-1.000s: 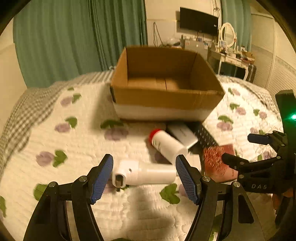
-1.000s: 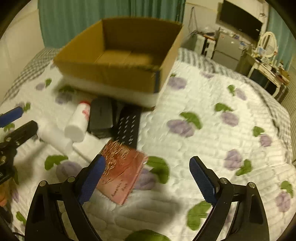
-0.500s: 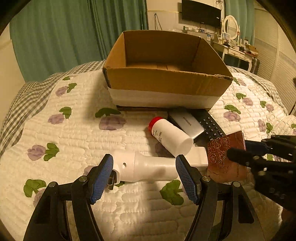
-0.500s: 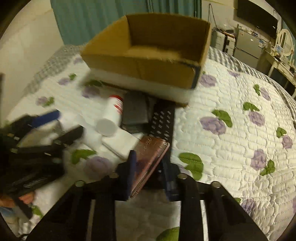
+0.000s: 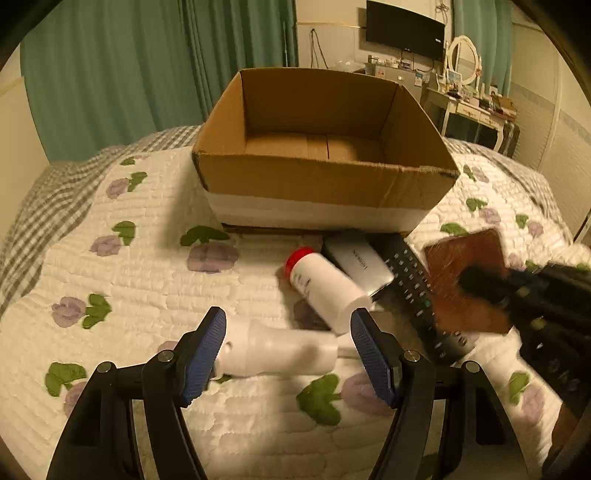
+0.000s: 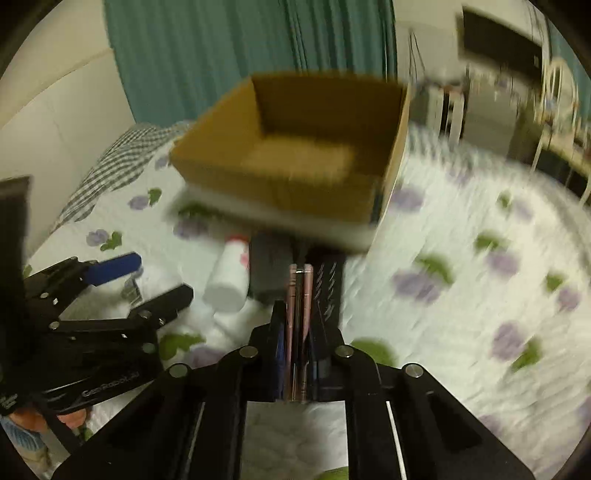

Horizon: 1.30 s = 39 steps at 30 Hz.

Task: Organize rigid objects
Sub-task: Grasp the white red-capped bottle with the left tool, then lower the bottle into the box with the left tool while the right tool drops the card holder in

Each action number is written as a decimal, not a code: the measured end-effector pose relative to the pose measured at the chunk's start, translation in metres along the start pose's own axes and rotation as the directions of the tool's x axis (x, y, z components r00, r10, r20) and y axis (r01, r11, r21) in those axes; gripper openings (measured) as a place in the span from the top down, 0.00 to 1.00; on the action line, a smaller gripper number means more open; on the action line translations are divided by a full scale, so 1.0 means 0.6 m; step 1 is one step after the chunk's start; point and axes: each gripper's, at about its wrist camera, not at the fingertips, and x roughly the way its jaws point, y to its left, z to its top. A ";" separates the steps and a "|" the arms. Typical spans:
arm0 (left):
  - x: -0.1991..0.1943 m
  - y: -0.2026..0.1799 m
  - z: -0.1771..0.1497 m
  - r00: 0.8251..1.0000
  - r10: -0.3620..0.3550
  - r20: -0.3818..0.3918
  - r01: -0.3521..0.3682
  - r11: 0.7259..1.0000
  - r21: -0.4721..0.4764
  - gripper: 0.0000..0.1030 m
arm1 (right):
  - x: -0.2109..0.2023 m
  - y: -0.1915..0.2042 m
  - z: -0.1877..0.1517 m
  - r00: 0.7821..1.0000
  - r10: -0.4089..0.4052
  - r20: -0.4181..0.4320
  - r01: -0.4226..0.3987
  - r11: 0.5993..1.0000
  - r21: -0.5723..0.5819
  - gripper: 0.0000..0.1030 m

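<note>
An open cardboard box point(image 5: 321, 184) stands on the quilted bed; it also shows in the right wrist view point(image 6: 295, 184). In front of it lie a white bottle with a red cap point(image 5: 325, 288), a grey power bank point(image 5: 358, 262), a black remote point(image 5: 421, 299) and a white tube-shaped device point(image 5: 280, 350). My left gripper point(image 5: 288, 354) is open, its fingers on either side of the white device. My right gripper point(image 6: 297, 328) is shut on a thin pink-brown case point(image 6: 299, 295), held on edge above the bed; the case shows in the left wrist view point(image 5: 465, 273).
The bed's quilt point(image 5: 147, 295) has purple flowers and a grey checked edge point(image 5: 48, 199). Green curtains point(image 5: 147, 74) hang behind. A dresser with a mirror point(image 5: 465, 62) and a wall TV point(image 5: 406, 29) stand at the back right.
My right gripper closed on the pink-brown case and lifted it off the bed toward the box. My left gripper moved closer around the white device and stayed open.
</note>
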 end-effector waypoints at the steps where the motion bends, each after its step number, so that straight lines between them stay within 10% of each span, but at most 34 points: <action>1: 0.003 -0.001 0.004 1.000 -0.008 -0.004 0.008 1.000 -0.010 0.29 | -0.005 -0.001 0.005 1.000 -0.024 0.015 0.025 1.000 -0.013 0.91; 13: 0.097 -0.034 0.039 0.991 -0.045 -0.123 0.037 0.997 -0.070 0.33 | 0.019 -0.031 0.003 0.998 -0.053 -0.018 0.053 0.999 0.004 0.91; 22: 0.071 -0.005 0.009 0.986 -0.078 -0.148 0.073 0.997 -0.040 0.63 | 0.018 -0.030 -0.002 0.998 -0.068 -0.017 0.068 0.998 0.001 0.91; 39: -0.091 -0.015 0.064 0.992 -0.082 0.096 0.077 0.996 0.048 0.66 | -0.098 0.002 0.070 0.986 -0.115 0.123 0.121 0.992 -0.039 0.91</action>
